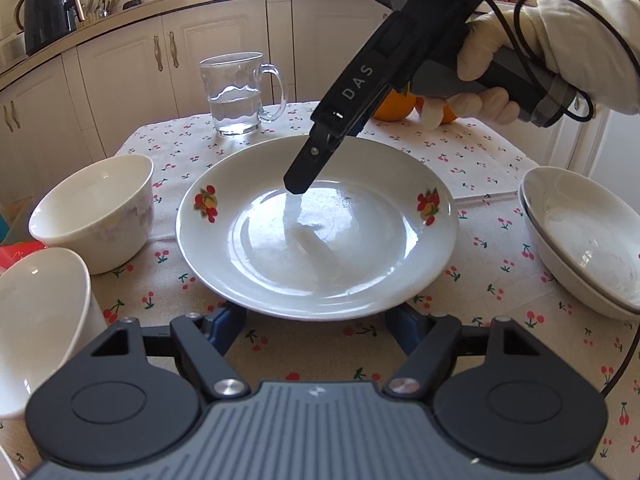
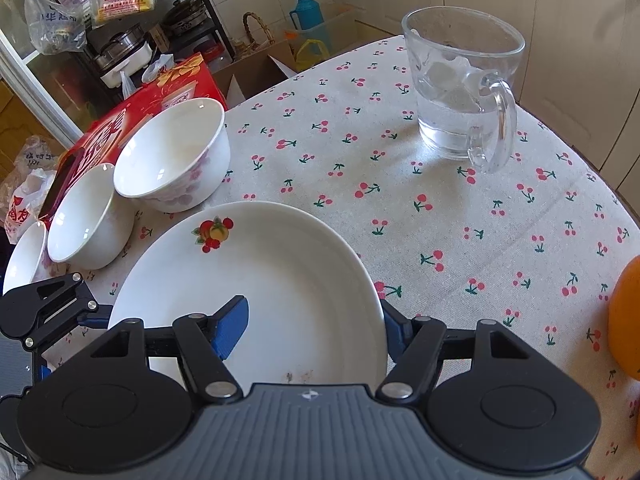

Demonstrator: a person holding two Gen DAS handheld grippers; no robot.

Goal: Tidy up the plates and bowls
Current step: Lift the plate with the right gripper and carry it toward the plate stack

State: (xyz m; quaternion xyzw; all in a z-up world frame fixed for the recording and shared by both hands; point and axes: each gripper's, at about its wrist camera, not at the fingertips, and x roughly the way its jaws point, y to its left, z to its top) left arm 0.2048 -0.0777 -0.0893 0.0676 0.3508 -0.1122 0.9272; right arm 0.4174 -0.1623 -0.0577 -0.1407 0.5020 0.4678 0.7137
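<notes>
A white plate (image 1: 320, 248) with fruit prints lies in the middle of the cherry-print tablecloth. My left gripper (image 1: 316, 320) has closed on its near rim, and the blue fingers (image 1: 226, 326) vanish under that edge on both sides. My right gripper (image 1: 306, 172), held by a gloved hand (image 1: 520, 40), reaches down over the far rim. In the right wrist view the plate (image 2: 280, 264) sits in my right gripper (image 2: 312, 332): one blue finger (image 2: 232, 326) lies on its inner face, the other is outside the rim.
Three white bowls (image 2: 176, 152) (image 2: 86, 216) (image 2: 24, 252) stand in a row left of the plate, beside a red box (image 2: 132, 112). Stacked shallow dishes (image 1: 584, 240) sit at the right. A glass mug (image 1: 236, 96) with water and oranges (image 1: 394, 106) stand at the back.
</notes>
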